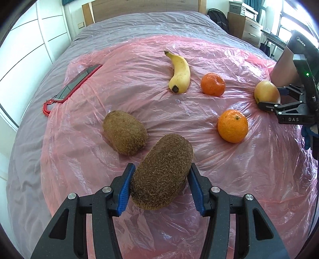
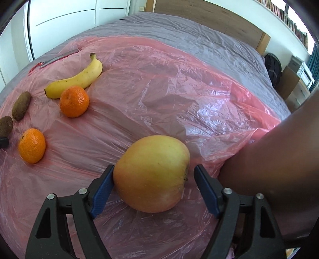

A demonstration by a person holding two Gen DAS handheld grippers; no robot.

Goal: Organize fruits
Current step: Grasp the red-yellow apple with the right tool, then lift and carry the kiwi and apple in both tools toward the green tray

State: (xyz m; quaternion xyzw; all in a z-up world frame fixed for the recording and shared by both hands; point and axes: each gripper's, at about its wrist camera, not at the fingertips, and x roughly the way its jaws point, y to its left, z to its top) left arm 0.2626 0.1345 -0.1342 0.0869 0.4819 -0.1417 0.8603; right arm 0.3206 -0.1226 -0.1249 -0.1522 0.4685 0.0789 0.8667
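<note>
My left gripper [image 1: 161,167] is shut on a fuzzy brown kiwi [image 1: 161,173], both blue pads pressing its sides just above the pink plastic sheet [image 1: 129,59]. A second kiwi [image 1: 124,132] lies just beyond it to the left. In the right wrist view, a yellow-red apple [image 2: 151,173] sits between the fingers of my right gripper [image 2: 153,167]. Its left pad touches the apple and a narrow gap shows at the right pad. Farther back lie a banana [image 1: 180,73] and two tangerines [image 1: 212,84] [image 1: 232,126]. My right gripper [image 1: 269,96] also shows at the right edge of the left wrist view.
A phone in a red case [image 1: 79,81] lies at the sheet's far left corner. A brown box-like object [image 2: 279,159] stands close to the right of the apple. The sheet covers a grey bed. Drawers [image 1: 249,27] and a dark bag [image 1: 217,18] stand past its far right.
</note>
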